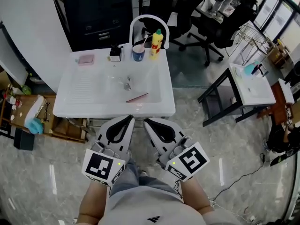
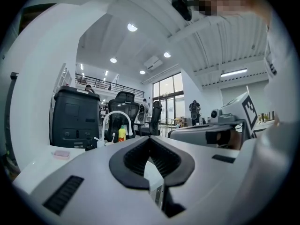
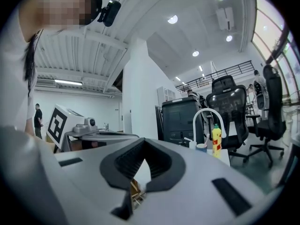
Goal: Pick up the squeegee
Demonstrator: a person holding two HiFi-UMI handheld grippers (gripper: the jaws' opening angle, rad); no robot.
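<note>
A thin reddish squeegee [image 1: 137, 97] lies flat in the basin of the white sink unit [image 1: 161, 109], toward its front right. My left gripper [image 1: 128, 119] and right gripper [image 1: 146, 122] hang side by side just in front of the sink's near edge, pointing level at it. Both are shut, with nothing between the jaws. The left gripper [image 2: 149, 140] shows its dark pads meeting at the tips in the left gripper view. The right gripper [image 3: 142, 142] looks the same in the right gripper view. The squeegee is hidden in both gripper views.
On the sink's back ledge stand a white arched faucet [image 1: 149, 18], a yellow bottle [image 1: 156, 44], a blue cup [image 1: 138, 53] and a pink soap dish [image 1: 86, 59]. Office chairs [image 1: 206, 27] and a black cabinet [image 1: 98, 13] stand behind. A black-framed table [image 1: 220, 97] is at right, a cluttered low shelf [image 1: 28, 114] at left.
</note>
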